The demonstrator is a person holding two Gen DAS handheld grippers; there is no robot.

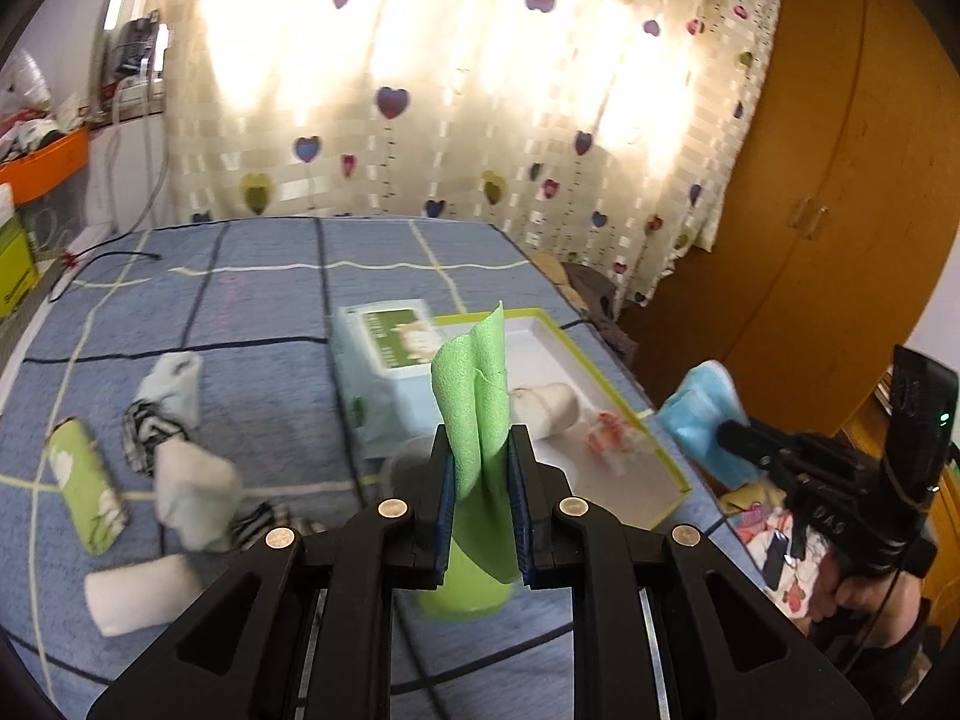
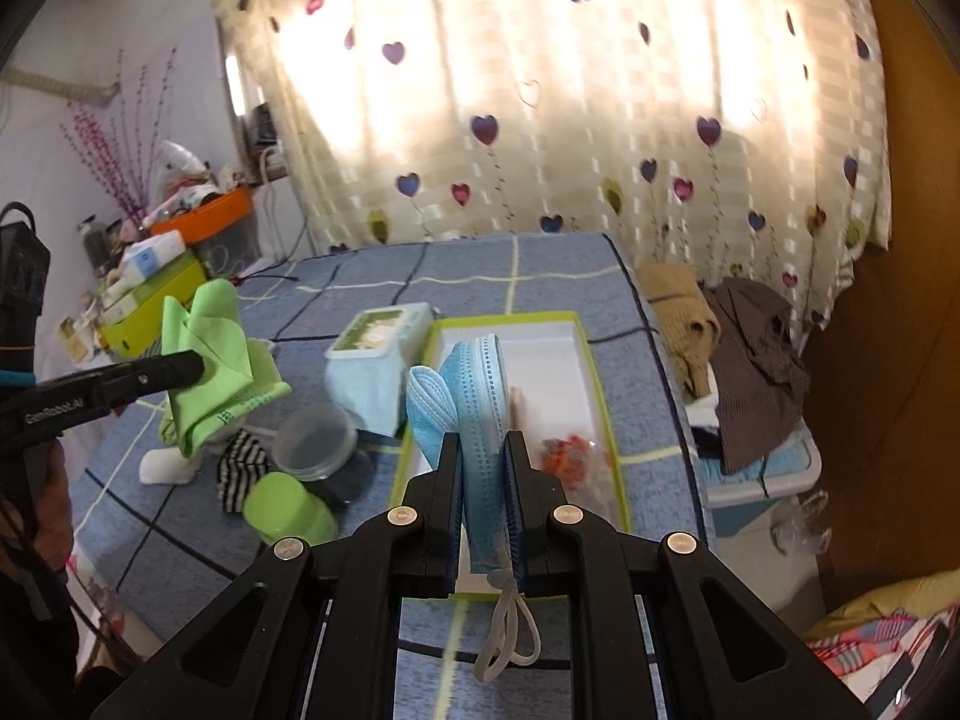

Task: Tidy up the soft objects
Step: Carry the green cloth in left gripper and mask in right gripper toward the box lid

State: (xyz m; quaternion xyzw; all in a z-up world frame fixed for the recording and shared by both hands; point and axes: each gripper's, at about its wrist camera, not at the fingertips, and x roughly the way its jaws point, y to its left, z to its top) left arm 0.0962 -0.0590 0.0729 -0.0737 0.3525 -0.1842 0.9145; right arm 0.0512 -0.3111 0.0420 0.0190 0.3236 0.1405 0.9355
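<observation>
Left gripper: clamped on a folded green cloth, held upright above the blue checked bedspread.
Loose socks: scattered at left on the bedspread, unsorted.
Wipes pack: just beside the white tray.
Tray contents: rolled white sock and a small red packet inside.
Right gripper: pinched tight on a blue face mask, ear loop dangling below, over the tray's near end.
Risk: cloth likely to unfold or slip from a narrow pinch; loop could snag the tray rim.
Right view only: clear lidded container, green cup, clothes heap beside the bed.
Left view only: green pouch at far left.
</observation>
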